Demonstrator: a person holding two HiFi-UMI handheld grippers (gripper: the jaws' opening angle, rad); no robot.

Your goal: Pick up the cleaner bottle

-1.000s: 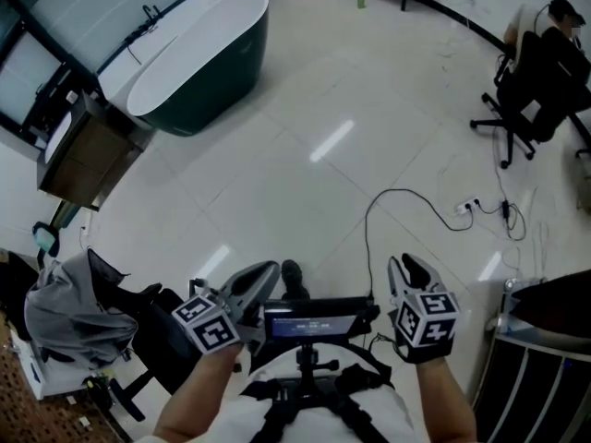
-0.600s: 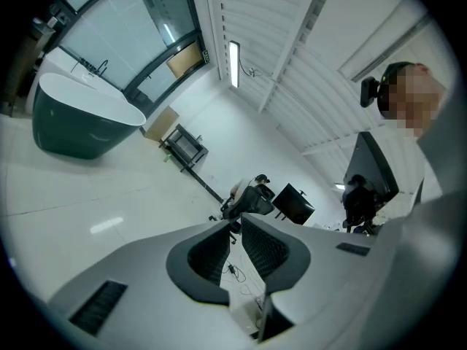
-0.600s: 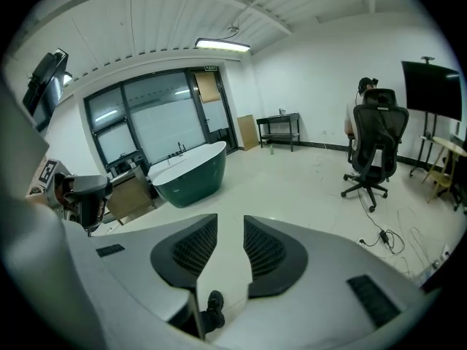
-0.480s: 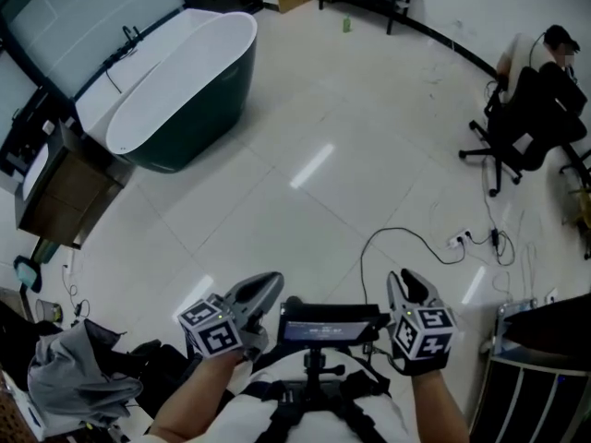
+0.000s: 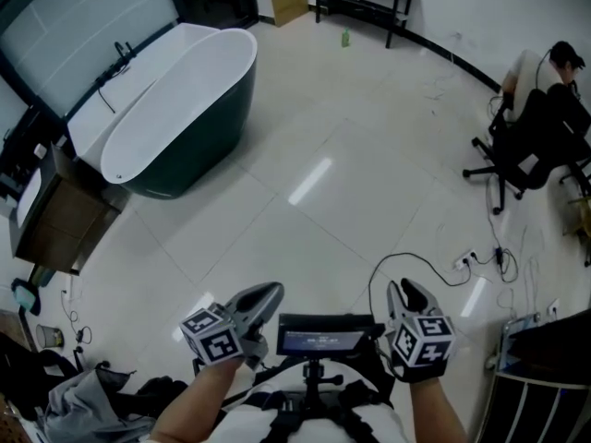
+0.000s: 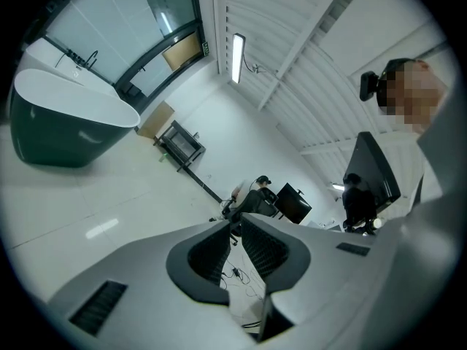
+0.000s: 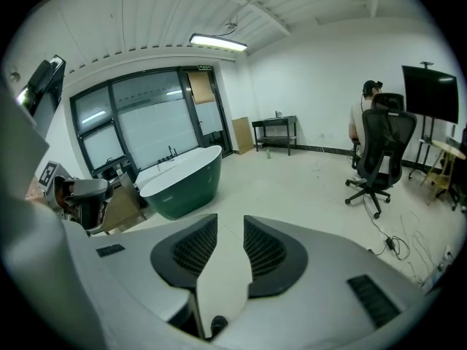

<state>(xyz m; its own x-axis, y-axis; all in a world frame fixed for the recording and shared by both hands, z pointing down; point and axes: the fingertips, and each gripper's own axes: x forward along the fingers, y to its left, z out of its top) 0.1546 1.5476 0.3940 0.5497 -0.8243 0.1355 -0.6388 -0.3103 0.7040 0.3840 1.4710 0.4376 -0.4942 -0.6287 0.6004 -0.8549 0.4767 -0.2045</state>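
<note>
Left claw [image 5: 270, 291] and right claw [image 5: 404, 287], both narrowly parted and empty, hover over the floor [image 5: 323, 201]. A small green bottle [image 5: 345, 37] stands well apart from them, beside a black rack [image 5: 360, 5].

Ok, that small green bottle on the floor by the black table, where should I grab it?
Probably around the body, coming in level from the near side: the green bottle seems to stand upright just in front of the black table, which blocks the far side. It is too small here to make out its cap or neck.
</note>
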